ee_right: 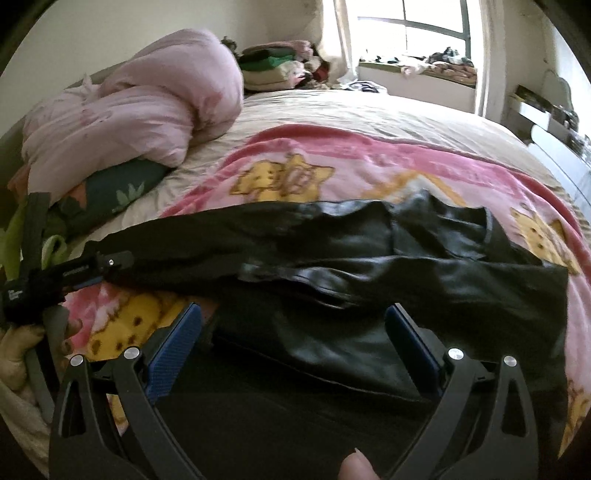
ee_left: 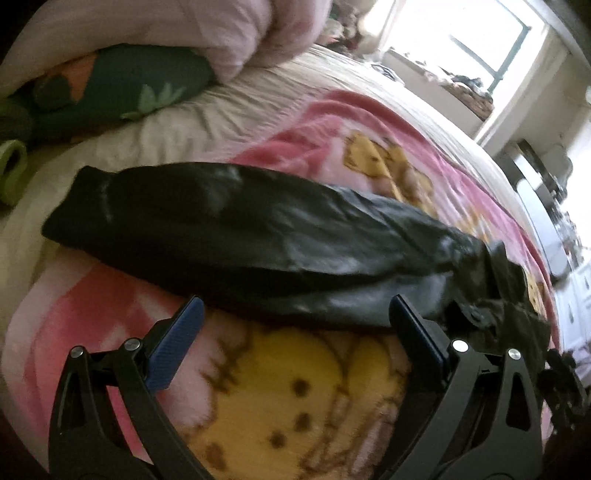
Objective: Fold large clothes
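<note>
tools (ee_left: pixel 295 317) (ee_right: pixel 293 321) wide open, empty

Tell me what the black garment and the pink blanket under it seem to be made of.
Black garment: looks like faux leather or a coated fabric, smooth, with a soft sheen and pale highlights along its creases. Pink blanket: seemingly plush fleece, matte and fuzzy, with a printed yellow cartoon pattern. Neither can be told for sure.

A pair of trousers (ee_right: pixel 332 266) lay stretched crosswise on a blanket (ee_right: pixel 332 166) spread over the bed (ee_right: pixel 351 110). A bunched duvet (ee_right: pixel 140 107) sat behind them to the left, atop a pillow (ee_right: pixel 110 195). A window (ee_right: pixel 406 26) stood beyond the bed.
</note>
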`<state>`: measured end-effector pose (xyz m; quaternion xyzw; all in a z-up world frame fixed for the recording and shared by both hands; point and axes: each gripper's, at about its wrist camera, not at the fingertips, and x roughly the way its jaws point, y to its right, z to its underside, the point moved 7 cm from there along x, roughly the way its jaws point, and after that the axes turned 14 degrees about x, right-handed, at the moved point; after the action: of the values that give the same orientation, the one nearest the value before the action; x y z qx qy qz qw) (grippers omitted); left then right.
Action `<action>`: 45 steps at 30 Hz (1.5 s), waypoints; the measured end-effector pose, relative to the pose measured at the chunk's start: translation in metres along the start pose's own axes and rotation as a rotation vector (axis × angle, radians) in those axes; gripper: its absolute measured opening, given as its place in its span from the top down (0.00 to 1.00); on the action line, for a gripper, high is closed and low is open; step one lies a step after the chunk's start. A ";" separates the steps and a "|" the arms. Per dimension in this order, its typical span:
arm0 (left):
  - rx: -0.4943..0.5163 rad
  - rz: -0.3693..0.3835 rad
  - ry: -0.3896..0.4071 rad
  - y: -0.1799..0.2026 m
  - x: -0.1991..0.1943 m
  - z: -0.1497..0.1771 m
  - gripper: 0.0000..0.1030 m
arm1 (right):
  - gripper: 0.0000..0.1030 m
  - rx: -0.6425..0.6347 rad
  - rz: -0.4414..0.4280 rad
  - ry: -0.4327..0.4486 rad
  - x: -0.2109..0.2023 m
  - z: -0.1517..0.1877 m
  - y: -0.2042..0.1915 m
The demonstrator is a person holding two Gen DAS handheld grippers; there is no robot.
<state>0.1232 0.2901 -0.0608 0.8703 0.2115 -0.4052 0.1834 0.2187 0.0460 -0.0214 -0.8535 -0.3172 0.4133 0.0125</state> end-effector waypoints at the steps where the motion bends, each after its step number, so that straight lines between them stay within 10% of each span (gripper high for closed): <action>1: -0.007 -0.009 0.005 -0.005 -0.001 -0.001 0.09 | 0.04 -0.008 -0.003 -0.001 0.002 0.000 -0.006; 17: -0.138 -0.151 -0.029 -0.081 0.009 -0.003 0.09 | 0.04 -0.154 -0.062 -0.055 0.046 0.009 -0.096; 31: -0.422 -0.060 0.005 -0.137 0.042 -0.003 0.11 | 0.04 -0.108 -0.054 -0.073 0.051 0.014 -0.086; 35: -0.460 -0.052 0.035 -0.150 0.041 -0.005 0.79 | 0.04 -0.072 -0.051 -0.062 0.043 0.012 -0.072; 45: -0.386 0.148 0.292 -0.121 -0.024 -0.046 0.99 | 0.04 0.072 -0.065 -0.058 0.031 0.028 -0.035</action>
<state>0.0757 0.4097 -0.0324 0.8815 0.2449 -0.2130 0.3429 0.1944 0.0838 -0.0516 -0.8294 -0.3300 0.4483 0.0475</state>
